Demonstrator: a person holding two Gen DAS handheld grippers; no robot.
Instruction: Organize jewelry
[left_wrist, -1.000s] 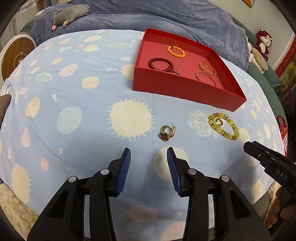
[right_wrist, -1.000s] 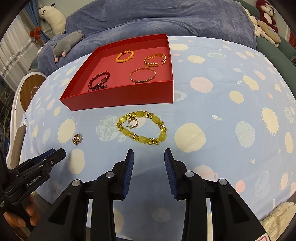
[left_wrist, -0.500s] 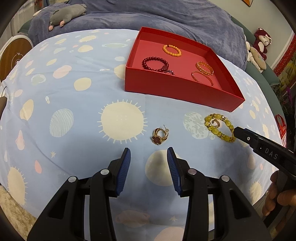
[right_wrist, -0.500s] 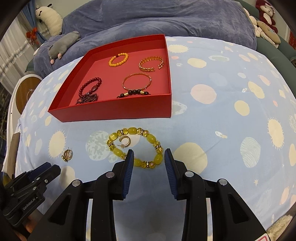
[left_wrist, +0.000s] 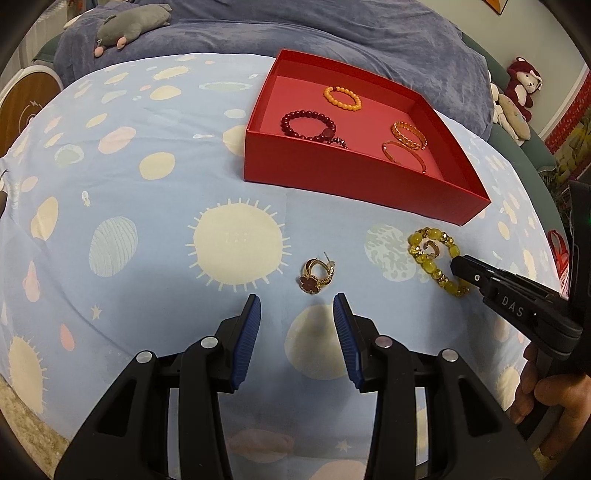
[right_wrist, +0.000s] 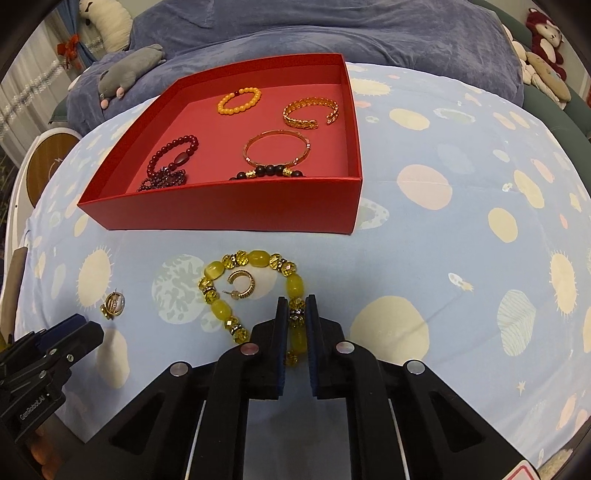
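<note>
Yellow beads sit pinched between my right gripper (right_wrist: 296, 301): its blue pads have just been closing and now press both sides of the yellow bracelet (right_wrist: 255, 291), on the loop's near right part. The rest of the bracelet lies flat on the blue patterned sheet (right_wrist: 461, 229), just in front of the red box (right_wrist: 229, 210) but apart from its near wall. A small gold hoop earring (right_wrist: 242, 286) lies inside the loop, not touching my pads (a narrow clearance there).

My left gripper (left_wrist: 296, 308) hangs with its jaws partly apart and nothing between them; the gold ring with a dark red stone (left_wrist: 317, 276) lies on the sheet just beyond its fingertips. Between that ring and the bracelet the sheet is bare, and to the left of the ring it runs open to the bed's rounded edge.

Inside the box I see an orange bead bracelet (right_wrist: 239, 100), a gold chain cuff (right_wrist: 310, 110), a thin gold bangle (right_wrist: 277, 149), dark red beads (right_wrist: 171, 160) and a dark bead strand (right_wrist: 269, 171) tight against the near wall. The box's right half toward the far corner has bare floor. To the right of the box the sheet is open to the far edge, where a blue duvet (right_wrist: 332, 33) rises.
</note>
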